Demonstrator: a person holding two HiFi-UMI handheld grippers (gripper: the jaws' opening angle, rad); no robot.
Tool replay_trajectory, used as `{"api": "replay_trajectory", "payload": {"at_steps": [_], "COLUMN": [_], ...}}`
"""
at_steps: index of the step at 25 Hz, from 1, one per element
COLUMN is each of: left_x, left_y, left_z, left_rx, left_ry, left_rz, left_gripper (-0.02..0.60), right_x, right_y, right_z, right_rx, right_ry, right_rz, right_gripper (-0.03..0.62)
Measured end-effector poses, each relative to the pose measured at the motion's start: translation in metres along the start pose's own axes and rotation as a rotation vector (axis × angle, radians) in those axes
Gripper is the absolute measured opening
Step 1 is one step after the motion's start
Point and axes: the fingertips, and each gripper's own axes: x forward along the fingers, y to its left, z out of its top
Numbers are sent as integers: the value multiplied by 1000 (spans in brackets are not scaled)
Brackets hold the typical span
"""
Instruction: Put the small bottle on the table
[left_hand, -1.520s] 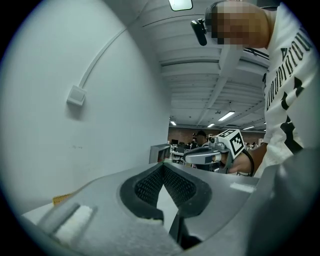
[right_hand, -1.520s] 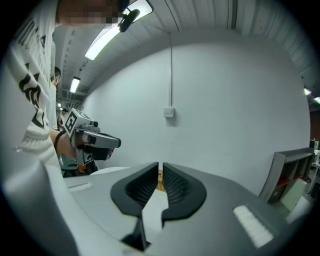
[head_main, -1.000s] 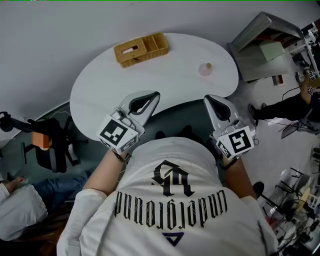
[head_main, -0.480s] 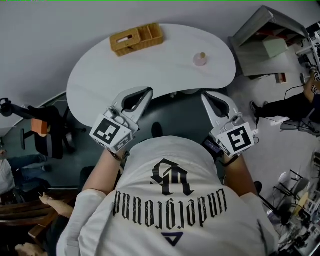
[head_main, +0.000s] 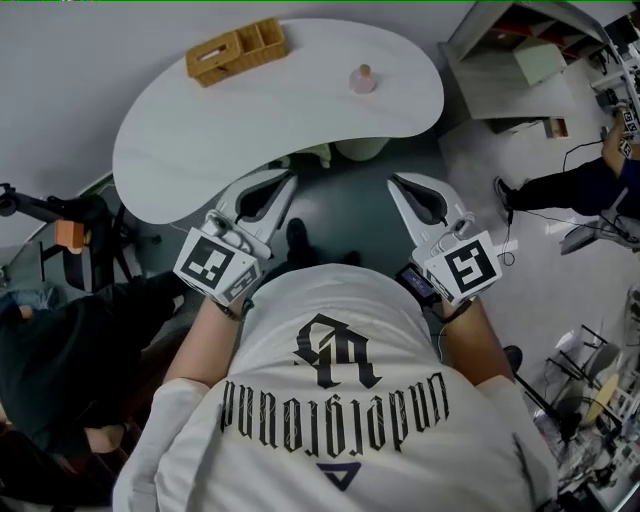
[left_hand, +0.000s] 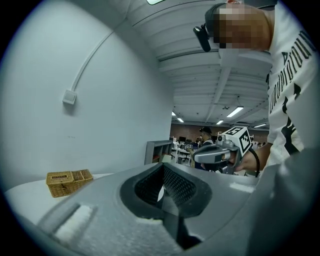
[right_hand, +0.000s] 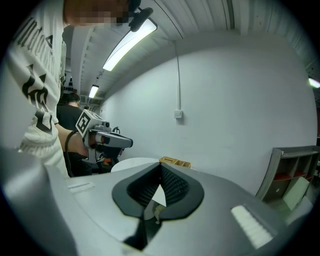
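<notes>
**Head view.** The small bottle (head_main: 362, 78) stands upright on the white table (head_main: 200, 150), to the right of a wicker basket (head_main: 236, 50) and well apart from both tools. The left gripper (head_main: 286, 180) and the right gripper (head_main: 394, 184) each have their 2 jaws clenched on nothing. Both point toward the table's near edge, just ahead of the person's white shirt (head_main: 330, 400).

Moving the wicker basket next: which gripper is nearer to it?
Left. Both are short of the table: the left gripper roughly in line with the wicker basket, the right gripper farther right, nearer the small bottle.
</notes>
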Motion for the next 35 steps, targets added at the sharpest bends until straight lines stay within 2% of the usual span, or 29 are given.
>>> {"api": "replay_trajectory", "payload": {"at_steps": [4, 10, 19, 29, 35], "left_x": [-3, -21, -73, -211, -275], "left_y": [-37, -70, -87, -69, -67], "left_z": [-7, -19, -26, -47, -59], "left_rx": [-5, -25, -9, 2, -4], "left_ry": [10, 15, 8, -1, -16], "left_rz": [30, 63, 57, 93, 85], "left_gripper": [8, 8, 8, 8, 8], "right_x": [-32, -52, -74, -53, -46], "right_y": [7, 29, 76, 191, 258], "right_z": [-19, -33, -24, 6, 13], "right_rx": [18, 39, 23, -7, -23], "right_ry": [8, 3, 2, -9, -3], "right_rz": [34, 81, 57, 43, 36], "right_gripper": [2, 2, 2, 2, 2]}}
